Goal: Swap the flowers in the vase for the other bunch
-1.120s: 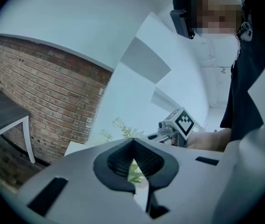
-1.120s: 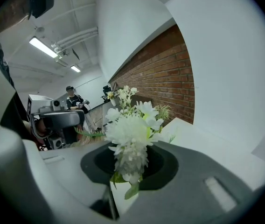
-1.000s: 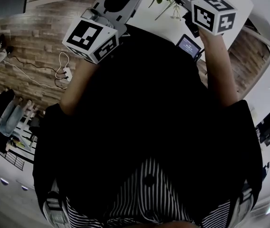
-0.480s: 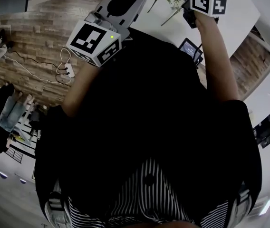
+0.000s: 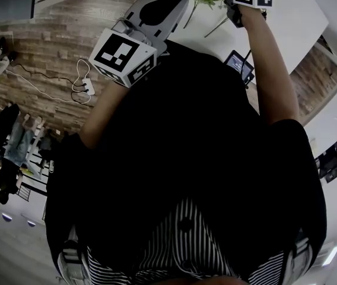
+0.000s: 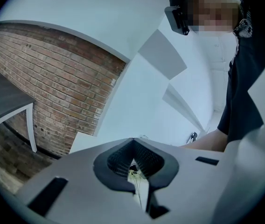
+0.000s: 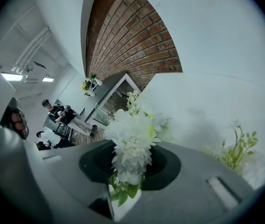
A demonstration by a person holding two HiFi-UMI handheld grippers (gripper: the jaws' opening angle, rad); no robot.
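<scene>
White flowers (image 7: 131,139) stand up from between the narrow jaws of the right gripper (image 7: 129,171), which clasp the leafy stem though they have just eased apart slightly, over the white table (image 5: 275,34), while the left gripper (image 6: 135,164), off to its left, has its jaws together.

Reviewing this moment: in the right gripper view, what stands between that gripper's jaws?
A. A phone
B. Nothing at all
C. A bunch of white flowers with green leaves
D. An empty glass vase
C: in the right gripper view, the right gripper is closed on the leafy stem of a bunch of white flowers, and the blooms rise up between its jaws.
</scene>
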